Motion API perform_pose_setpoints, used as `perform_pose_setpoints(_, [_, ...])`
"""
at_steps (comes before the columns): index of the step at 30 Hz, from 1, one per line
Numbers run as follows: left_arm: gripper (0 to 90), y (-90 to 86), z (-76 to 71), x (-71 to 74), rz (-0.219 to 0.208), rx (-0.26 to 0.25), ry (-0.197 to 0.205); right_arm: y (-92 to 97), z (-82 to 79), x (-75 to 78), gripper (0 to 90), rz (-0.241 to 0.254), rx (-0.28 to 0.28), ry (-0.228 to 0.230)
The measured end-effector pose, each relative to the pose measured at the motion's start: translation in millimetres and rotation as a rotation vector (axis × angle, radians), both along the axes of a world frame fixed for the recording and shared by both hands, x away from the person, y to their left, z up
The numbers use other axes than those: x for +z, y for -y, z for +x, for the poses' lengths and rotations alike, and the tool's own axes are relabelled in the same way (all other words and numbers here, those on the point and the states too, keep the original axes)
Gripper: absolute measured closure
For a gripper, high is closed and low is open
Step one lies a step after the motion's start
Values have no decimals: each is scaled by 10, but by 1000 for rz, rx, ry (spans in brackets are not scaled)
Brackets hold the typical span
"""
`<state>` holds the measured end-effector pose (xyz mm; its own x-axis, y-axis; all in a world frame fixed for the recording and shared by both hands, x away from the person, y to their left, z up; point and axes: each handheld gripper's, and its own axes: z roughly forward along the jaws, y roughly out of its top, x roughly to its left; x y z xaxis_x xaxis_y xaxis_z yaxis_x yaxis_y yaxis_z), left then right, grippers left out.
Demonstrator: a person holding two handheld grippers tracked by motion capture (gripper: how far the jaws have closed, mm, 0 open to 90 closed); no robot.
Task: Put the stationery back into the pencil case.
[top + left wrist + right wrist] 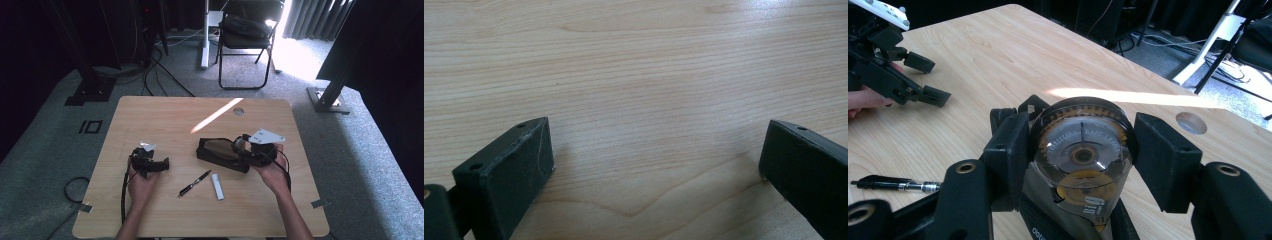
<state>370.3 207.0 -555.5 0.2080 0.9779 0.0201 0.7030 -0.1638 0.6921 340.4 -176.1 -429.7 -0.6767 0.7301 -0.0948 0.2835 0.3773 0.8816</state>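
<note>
Right tool clamps a round tape dispenser mid-table; left tool gapes over bare wood.

A light wooden table with rounded corners stands on grey carpet and has a round cable hole near its far edge, right of the middle. A black pouch lies right of the table's centre, with a clear round object, possibly a correction-tape dispenser, at its right end; whether that object rests on the pouch or is lifted off it is hard to tell. Nearer the front edge, a black pen lies slantwise, and a small white stick-shaped item lies just beside it towards the right.
</note>
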Motion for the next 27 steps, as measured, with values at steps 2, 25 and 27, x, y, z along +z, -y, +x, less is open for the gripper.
perform_pose_setpoints(2, [13, 0, 0, 0, 0, 0, 0, -7, 9, 3, 414, 5, 1, 1])
perform_pose_setpoints(25, [13, 0, 0, -1, 0, 0, 1, -64, 130, -8, 414, 19, -10, -19])
perform_pose_setpoints(27, [13, 0, 0, -1, 0, 0, 1, -71, 152, -24, 414, 22, -13, -25])
